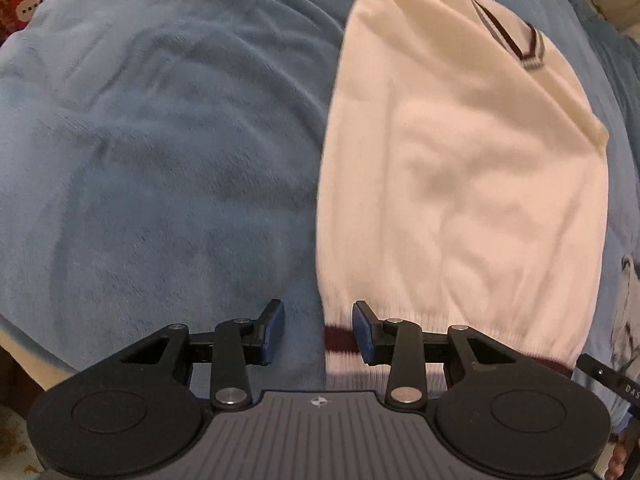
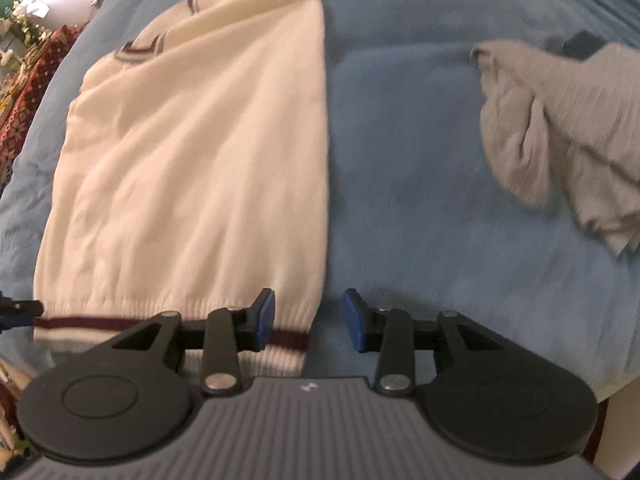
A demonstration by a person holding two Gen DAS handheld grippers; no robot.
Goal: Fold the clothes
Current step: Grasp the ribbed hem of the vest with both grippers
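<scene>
A cream knit sweater (image 1: 460,168) with a maroon-striped V-neck and hem lies folded lengthwise into a long panel on a blue blanket (image 1: 160,160). My left gripper (image 1: 319,330) hovers open over the sweater's left hem corner, one pad above the blanket, the other above the maroon stripe, nothing between them. In the right wrist view the same sweater (image 2: 200,152) fills the left half. My right gripper (image 2: 309,318) stands open over the right hem corner, with its left pad above the ribbed hem and its right pad above the blanket (image 2: 400,200).
A crumpled grey garment (image 2: 560,132) lies on the blanket to the right. Red patterned fabric (image 2: 28,92) sits past the blanket's left edge. The other gripper's tip (image 1: 604,372) shows at the right edge of the left wrist view.
</scene>
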